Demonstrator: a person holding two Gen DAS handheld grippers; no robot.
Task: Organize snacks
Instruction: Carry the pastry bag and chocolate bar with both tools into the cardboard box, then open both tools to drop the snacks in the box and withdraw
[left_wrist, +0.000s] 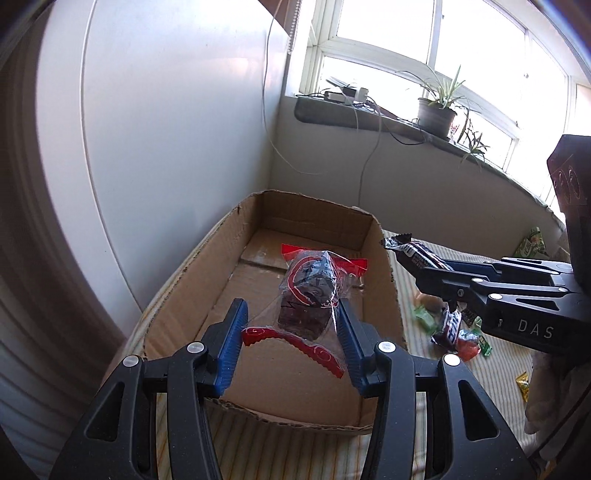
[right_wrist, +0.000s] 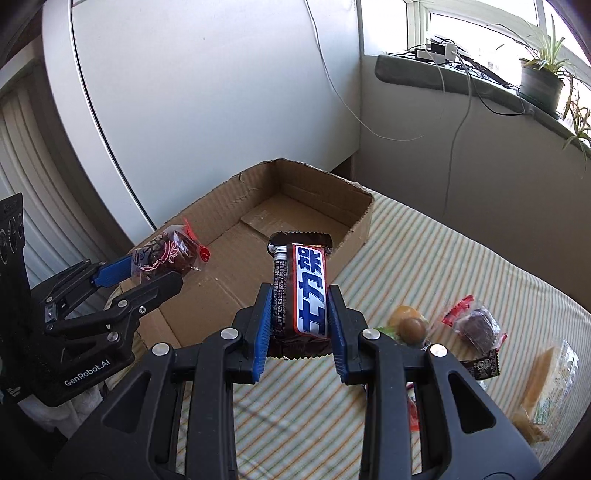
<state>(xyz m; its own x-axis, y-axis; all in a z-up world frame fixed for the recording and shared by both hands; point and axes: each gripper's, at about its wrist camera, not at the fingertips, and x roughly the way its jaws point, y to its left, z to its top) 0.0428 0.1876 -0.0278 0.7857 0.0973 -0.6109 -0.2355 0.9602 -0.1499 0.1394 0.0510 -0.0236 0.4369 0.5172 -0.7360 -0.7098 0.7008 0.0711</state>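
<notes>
The left gripper holds a dark brown cake in a clear wrapper with red crimped ends, its blue pads pinching the wrapper from both sides. In the left wrist view the cake sits at centre frame, over the open brown cardboard box, whose floor looks bare.

The right gripper is clamped on a dark chocolate bar with a white-and-blue label, jaws pressed against its long edges. In the right wrist view the bar stands at centre frame, over the near right wall of the box rather than clear inside it.

Loose snacks remain on the striped cloth at lower right of the right wrist view: a second red-ended wrapped cake, a round brown sweet and a pale clear-wrapped pack.

Hazards, as judged from here:
- The cake is gripped through slack film (the pads bear mostly on wrapper), so it may slip or swing out early.
- Releasing the bar now could land it on the box rim and tip it onto the cloth.
- Both grippers converge on one box; their fingers could collide.
</notes>
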